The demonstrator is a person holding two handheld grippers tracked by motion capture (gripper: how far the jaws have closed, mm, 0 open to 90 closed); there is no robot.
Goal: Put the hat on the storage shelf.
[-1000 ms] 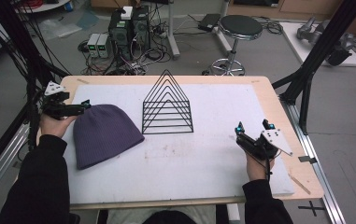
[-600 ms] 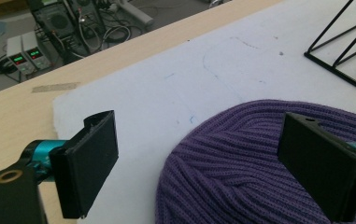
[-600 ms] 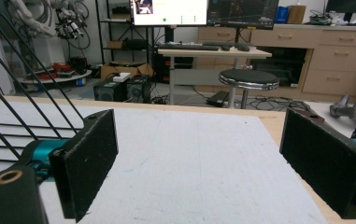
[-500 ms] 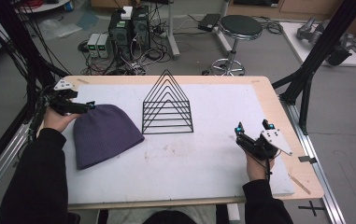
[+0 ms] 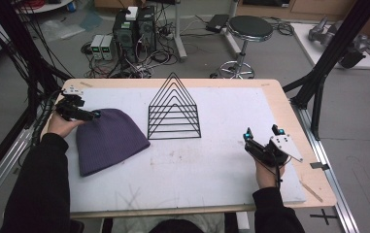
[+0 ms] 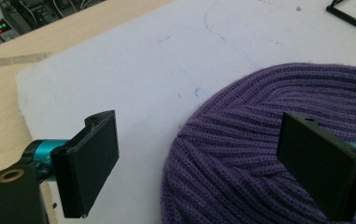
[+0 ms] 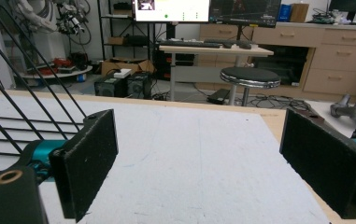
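A purple knit beanie (image 5: 109, 139) lies flat on the white mat (image 5: 221, 165) at the left. My left gripper (image 5: 88, 114) hovers at the beanie's far left rim, open, its jaws straddling the knit edge (image 6: 241, 140) with one jaw over the mat and the other over the fabric. A black wire triangular rack (image 5: 174, 109) stands upright at the middle back; its wires (image 7: 21, 93) show at the left of the right gripper view. My right gripper (image 5: 262, 133) rests open near the table's right side, nothing between its jaws.
The wooden table edge (image 5: 289, 116) frames the mat. Beyond the table stand a round stool (image 5: 248, 29), computer boxes (image 5: 134, 26) and tangled cables on the floor. Black frame posts (image 5: 328, 63) rise at the right. Bare mat lies between the rack and my right gripper.
My left gripper has moved from the beanie's near left edge toward the far side and slightly right, now pointing onto the beanie's top rim. The right gripper has stayed put.
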